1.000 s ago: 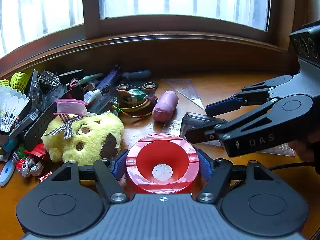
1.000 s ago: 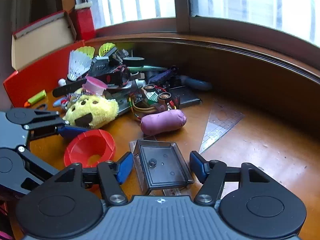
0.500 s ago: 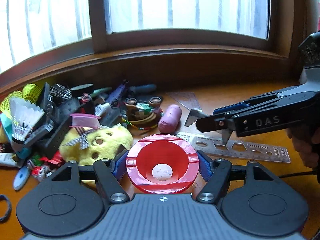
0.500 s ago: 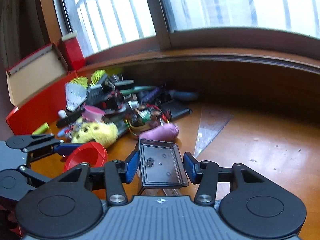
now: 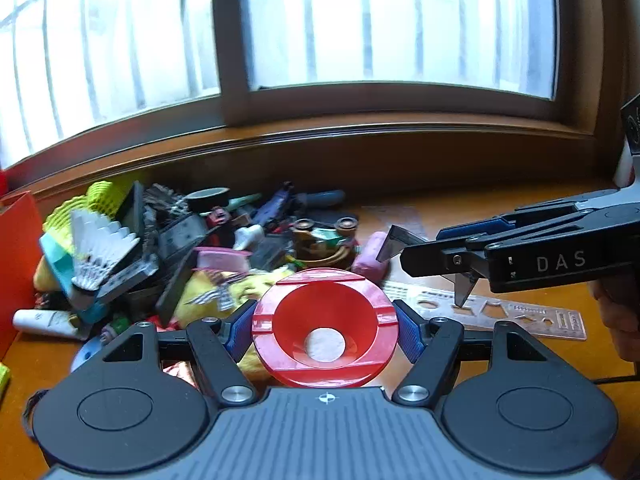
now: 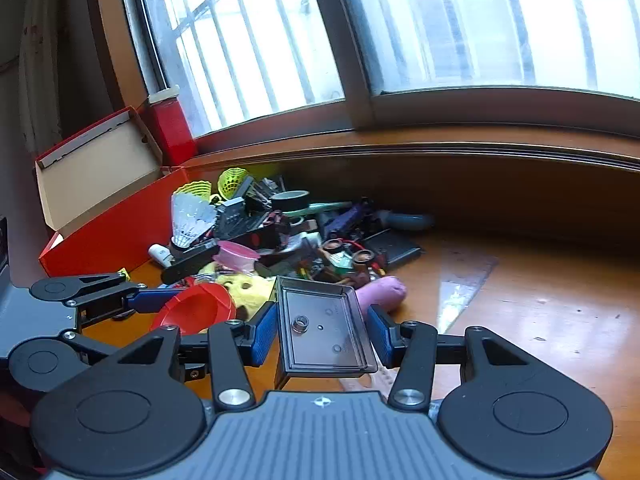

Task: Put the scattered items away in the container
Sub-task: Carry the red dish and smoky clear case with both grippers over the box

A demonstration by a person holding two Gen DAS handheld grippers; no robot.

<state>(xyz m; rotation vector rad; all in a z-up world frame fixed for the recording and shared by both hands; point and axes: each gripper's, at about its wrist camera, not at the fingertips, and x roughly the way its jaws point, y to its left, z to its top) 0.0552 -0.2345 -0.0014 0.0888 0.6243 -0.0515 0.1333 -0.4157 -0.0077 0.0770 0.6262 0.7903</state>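
Note:
My left gripper (image 5: 326,326) is shut on a red round ashtray (image 5: 326,344), held above the wooden table (image 5: 500,360). The same red ashtray (image 6: 196,312) shows in the right wrist view at lower left. My right gripper (image 6: 322,330) is shut on a dark rectangular tray lid (image 6: 324,328), lifted off the table. That lid (image 5: 394,240) also shows edge-on in the left wrist view, to the right of the ashtray. A red cardboard box (image 6: 104,216) with its flap open stands at the left. Its red wall (image 5: 16,264) sits at the left wrist view's left edge.
A pile of clutter lies beside the box: a yellow plush toy (image 5: 224,294), shuttlecocks (image 6: 192,216), a pink roll (image 6: 384,290), a tape roll (image 6: 290,200) and tools. A metal stencil ruler (image 5: 500,312) and a clear set square (image 6: 464,284) lie on the table. A hand (image 5: 620,320) holds the right gripper.
Both grippers have risen from the table with their loads, the ashtray and the lid. The views now tilt up, showing more window and the red box at left.

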